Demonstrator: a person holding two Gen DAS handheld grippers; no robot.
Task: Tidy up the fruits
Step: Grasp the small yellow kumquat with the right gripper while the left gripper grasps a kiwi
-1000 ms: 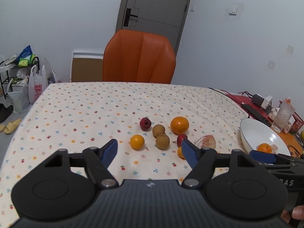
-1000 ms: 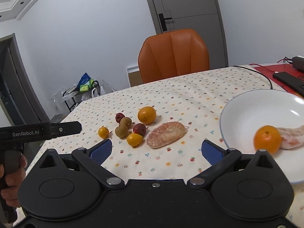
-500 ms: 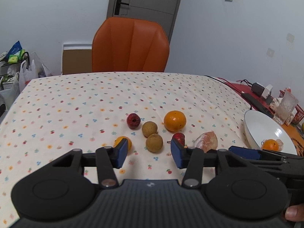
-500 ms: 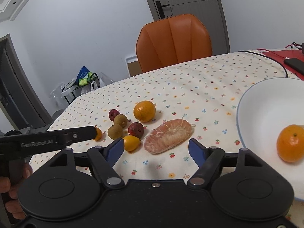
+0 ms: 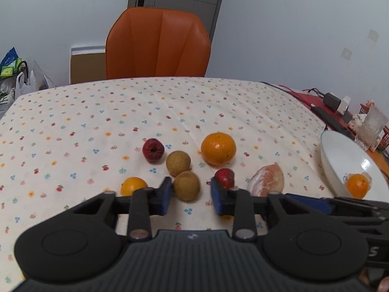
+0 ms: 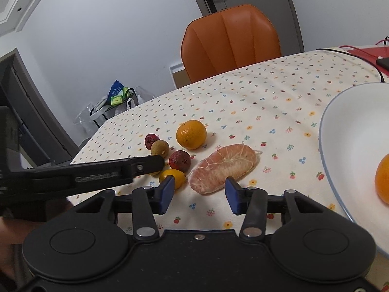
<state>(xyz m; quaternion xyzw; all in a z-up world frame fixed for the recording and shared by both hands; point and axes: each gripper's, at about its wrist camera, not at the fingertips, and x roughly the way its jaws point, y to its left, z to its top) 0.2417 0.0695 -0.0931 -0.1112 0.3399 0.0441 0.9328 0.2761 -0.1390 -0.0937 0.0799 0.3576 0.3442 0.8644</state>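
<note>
My left gripper (image 5: 192, 196) is closing around a brown fruit (image 5: 186, 186) on the cloth. Its left pad touches the fruit, and a strip of cloth shows before the right pad. My right gripper (image 6: 199, 196) is also closing, with the near end of a peeled pomelo piece (image 6: 223, 168) between its tips and neither pad pressing. Around them lie a big orange (image 5: 218, 149), two red fruits (image 5: 153, 150) (image 5: 225, 177), another brown fruit (image 5: 178, 163) and a small orange (image 5: 133, 186). The white bowl (image 5: 325, 155) holds an orange (image 5: 357, 186).
An orange chair (image 5: 158, 43) stands behind the table's far edge. A glass (image 5: 372, 129) and cables crowd the right end beyond the bowl. A small yellow-orange fruit (image 6: 173, 177) lies by my right gripper's left pad. The left gripper's finger (image 6: 145, 168) crosses the right wrist view.
Both pairs of jaws have narrowed a lot. The left gripper has moved forward and down onto the brown fruit. The right gripper has dropped toward the pomelo piece.
</note>
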